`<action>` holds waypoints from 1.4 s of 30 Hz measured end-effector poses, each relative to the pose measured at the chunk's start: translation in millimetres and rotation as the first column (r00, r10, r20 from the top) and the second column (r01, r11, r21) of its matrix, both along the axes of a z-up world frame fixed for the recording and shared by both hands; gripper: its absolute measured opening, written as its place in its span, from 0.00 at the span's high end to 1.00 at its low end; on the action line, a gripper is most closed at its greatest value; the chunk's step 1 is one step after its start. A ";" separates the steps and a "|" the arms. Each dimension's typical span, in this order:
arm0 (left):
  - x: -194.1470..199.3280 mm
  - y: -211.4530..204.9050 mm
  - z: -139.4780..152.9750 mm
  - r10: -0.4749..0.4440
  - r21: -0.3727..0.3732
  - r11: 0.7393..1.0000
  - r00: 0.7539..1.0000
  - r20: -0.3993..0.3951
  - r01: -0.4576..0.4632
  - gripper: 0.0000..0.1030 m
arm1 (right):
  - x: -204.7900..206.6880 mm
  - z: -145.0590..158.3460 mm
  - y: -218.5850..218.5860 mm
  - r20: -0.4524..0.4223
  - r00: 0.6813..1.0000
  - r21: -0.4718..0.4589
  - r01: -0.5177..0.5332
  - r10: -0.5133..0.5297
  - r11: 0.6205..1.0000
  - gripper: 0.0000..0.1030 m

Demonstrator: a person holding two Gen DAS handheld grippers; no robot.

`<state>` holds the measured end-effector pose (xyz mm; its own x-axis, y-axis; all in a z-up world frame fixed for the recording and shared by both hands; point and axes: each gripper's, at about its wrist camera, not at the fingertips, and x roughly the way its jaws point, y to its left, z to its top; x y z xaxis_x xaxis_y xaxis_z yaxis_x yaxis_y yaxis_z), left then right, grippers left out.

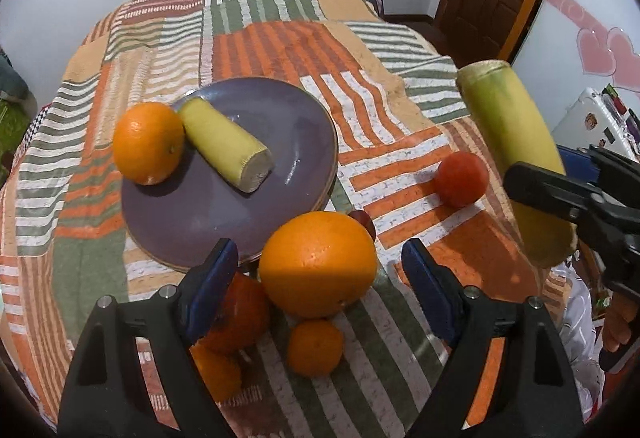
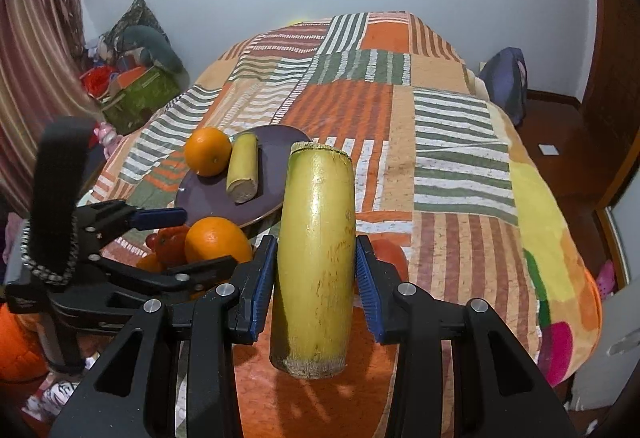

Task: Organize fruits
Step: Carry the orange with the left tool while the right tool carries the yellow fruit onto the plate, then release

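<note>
Right tool (image 2: 316,278) has the long yellow-green fruit piece (image 2: 314,262) clamped mid-length between its blue pads, lifted off the worktop (image 2: 460,173), cut end pointing ahead, likely to slot beside the shorter piece (image 2: 242,173) on the purple plate (image 2: 200,201) ahead and left of it. Left tool (image 1: 320,274) hangs spread wide with the big orange (image 1: 318,264) in the gap, apparently lined up for a grab, no contact visible. An orange (image 1: 148,141) sits at the plate's far-left rim. The fruits under the left tool's near finger are half hidden, hard to identify.
</note>
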<state>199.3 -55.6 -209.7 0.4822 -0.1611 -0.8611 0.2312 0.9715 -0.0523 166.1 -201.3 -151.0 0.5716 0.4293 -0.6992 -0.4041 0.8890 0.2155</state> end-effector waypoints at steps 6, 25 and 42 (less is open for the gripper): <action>4.8 -2.9 -9.7 -0.003 0.017 1.000 1.000 -0.009 0.003 0.34 | 4.1 -4.8 1.7 -0.013 1.000 -0.001 -0.007 0.007 1.000 0.65; 5.8 32.0 31.4 0.069 -0.116 0.991 0.996 0.053 -0.062 0.38 | 23.6 15.5 9.4 0.043 0.999 -0.001 0.000 0.000 1.000 0.65; 23.0 94.2 57.6 0.207 -0.136 0.973 0.969 0.135 -0.189 0.38 | 59.4 29.4 56.0 0.116 0.991 -0.010 -0.064 0.064 0.998 0.65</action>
